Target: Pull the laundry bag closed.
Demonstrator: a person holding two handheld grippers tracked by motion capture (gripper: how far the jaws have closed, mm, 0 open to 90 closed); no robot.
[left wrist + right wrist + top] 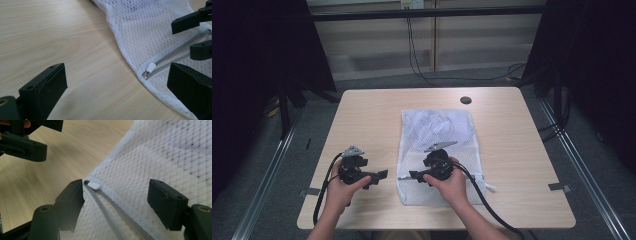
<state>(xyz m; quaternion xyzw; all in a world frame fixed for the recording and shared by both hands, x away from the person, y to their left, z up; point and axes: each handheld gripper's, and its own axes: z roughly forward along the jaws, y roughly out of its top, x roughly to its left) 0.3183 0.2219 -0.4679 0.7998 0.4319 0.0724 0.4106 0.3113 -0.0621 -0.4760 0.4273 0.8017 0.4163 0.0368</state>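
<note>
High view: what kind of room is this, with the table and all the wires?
Probably a recording lab: one bare wooden table, black curtains at both sides, cables on the grey floor.

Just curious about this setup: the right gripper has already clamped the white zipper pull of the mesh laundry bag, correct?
Not clamped. In the right gripper view, the right gripper stands open, the white zipper pull lying beside one jaw, unpinched, on the mesh laundry bag.

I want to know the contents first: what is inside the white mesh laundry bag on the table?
Through the white mesh laundry bag, pale crumpled fabric with a faint purple tint shows near its far end. The netting blurs it, so what it is cannot be told.
</note>
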